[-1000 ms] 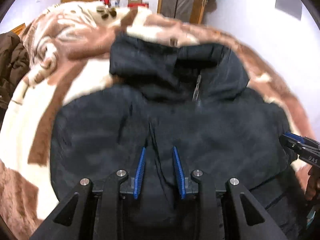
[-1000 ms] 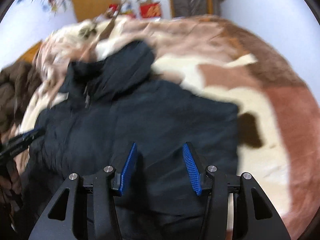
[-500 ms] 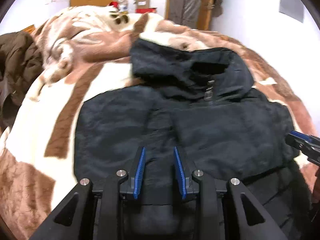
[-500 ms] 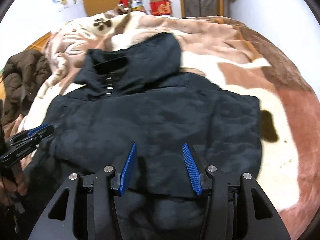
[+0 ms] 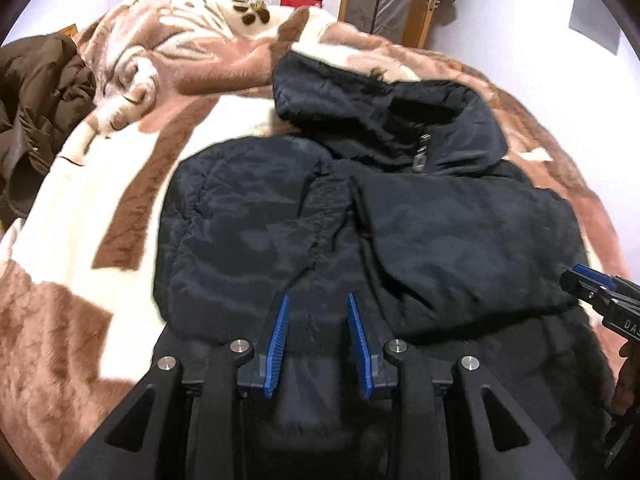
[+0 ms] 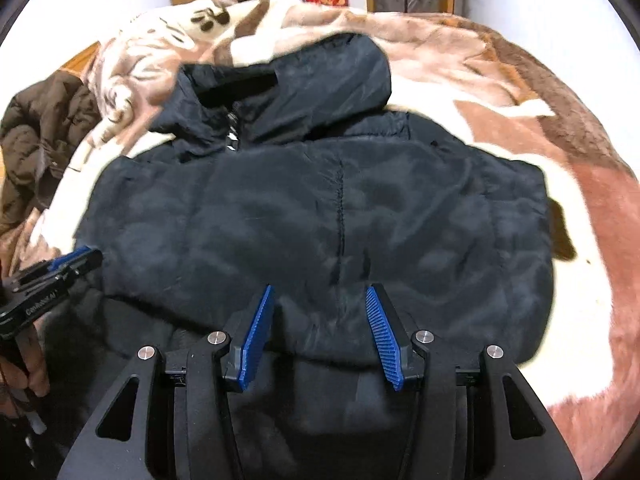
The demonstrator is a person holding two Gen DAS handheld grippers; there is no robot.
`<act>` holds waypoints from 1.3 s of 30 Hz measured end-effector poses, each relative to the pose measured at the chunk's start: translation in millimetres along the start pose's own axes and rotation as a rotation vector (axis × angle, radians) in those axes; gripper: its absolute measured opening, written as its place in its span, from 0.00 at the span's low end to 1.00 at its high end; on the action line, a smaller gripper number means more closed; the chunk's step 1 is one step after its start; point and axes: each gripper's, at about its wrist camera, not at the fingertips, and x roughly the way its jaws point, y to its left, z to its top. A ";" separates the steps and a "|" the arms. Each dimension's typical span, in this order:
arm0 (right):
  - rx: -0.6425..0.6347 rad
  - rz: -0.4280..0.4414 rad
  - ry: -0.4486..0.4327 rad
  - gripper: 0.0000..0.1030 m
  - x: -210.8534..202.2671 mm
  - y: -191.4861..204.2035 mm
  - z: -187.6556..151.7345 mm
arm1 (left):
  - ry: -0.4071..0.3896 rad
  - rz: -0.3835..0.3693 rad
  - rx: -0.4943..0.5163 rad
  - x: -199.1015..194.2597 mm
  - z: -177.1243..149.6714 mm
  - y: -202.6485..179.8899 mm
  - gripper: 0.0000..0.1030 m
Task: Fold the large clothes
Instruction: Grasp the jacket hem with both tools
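Your widest free room is the bare blanket at three o'clock of the black jacket in the right wrist view, and the pale stretch at nine o'clock of the jacket in the left wrist view. At ten o'clock there a heaped brown coat blocks the bed edge. The jacket's raised hood bulks up at twelve o'clock.

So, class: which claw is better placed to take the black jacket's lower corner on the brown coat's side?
Probably the left. The left claw hovers open at the edge of the jacket facing the brown coat; the right claw is open at the opposite edge.
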 end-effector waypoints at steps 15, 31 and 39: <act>0.039 0.101 -0.066 0.48 -129.3 42.3 -93.7 | -0.036 -0.089 0.001 -140.4 -92.7 -37.4 0.48; 0.017 0.126 -0.083 0.48 -122.4 39.7 -52.9 | -0.084 -0.099 0.024 -138.1 -41.9 -39.5 0.52; 0.003 0.126 -0.106 0.48 -93.4 27.1 30.0 | -0.100 -0.073 0.060 -96.7 39.0 -32.4 0.55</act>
